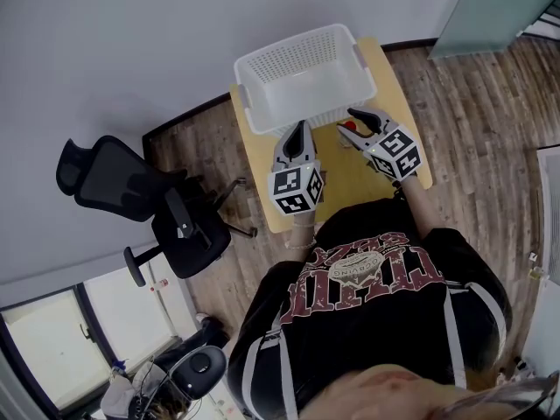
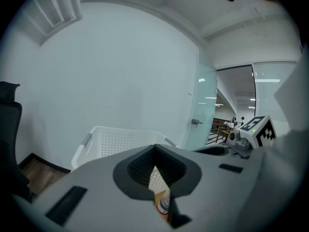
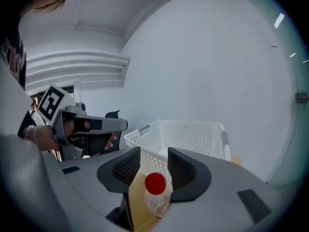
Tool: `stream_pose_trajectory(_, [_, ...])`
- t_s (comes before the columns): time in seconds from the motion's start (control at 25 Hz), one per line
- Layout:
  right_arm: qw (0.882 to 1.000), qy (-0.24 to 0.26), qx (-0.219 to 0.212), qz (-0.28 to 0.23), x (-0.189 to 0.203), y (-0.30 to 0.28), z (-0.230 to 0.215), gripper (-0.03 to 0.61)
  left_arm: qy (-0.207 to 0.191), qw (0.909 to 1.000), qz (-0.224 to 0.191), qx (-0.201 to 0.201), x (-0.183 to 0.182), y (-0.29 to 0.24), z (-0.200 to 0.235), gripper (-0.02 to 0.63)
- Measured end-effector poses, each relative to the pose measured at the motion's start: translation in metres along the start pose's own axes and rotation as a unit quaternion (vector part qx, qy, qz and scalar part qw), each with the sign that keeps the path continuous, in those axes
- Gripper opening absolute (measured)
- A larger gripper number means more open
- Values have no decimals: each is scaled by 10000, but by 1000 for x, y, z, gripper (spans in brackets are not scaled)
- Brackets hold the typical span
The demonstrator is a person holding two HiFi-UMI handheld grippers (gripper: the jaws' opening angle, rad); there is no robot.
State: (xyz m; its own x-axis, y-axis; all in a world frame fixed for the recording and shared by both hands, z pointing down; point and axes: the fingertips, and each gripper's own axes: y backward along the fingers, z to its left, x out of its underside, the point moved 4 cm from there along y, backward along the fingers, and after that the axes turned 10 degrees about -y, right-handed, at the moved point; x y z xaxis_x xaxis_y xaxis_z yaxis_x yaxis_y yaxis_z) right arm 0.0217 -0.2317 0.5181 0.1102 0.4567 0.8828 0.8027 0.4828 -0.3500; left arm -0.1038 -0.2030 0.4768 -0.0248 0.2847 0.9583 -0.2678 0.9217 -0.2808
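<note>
Right gripper [image 3: 153,154] gapes around a red-capped bottle [image 3: 156,193] on the bench [image 3: 139,211] before the basket [image 3: 186,135]; left gripper [image 2: 154,149] is closed, empty.

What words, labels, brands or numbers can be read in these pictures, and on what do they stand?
Shirt print: maroon lettering, upside down, too warped to read.
Bottle label: too small and blurred to read.
Left cube, right cube: square patterns only, no letters.
No legible text anywhere.
</note>
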Motion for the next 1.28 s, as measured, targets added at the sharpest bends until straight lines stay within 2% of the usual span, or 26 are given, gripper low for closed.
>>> stream_pose_trajectory(0.32, [9979,-102,169,-613,-40,12,-3,169,-55,9998,-160,113,-16,1,-8,48])
stream_pose_trajectory(0.68, [9969,91,193,-761,-64,17,4,166,-106,9992,-272,284,-31,2,-19,48])
stream_pose_trajectory(1.12, [9954,178,221,-912,-72,25,11,63,-185,9980,-386,455,-38,8,-34,48])
stream_pose_trajectory(1.28, [9950,49,176,-984,-76,24,11,44,-185,9977,-424,489,-41,8,-34,48])
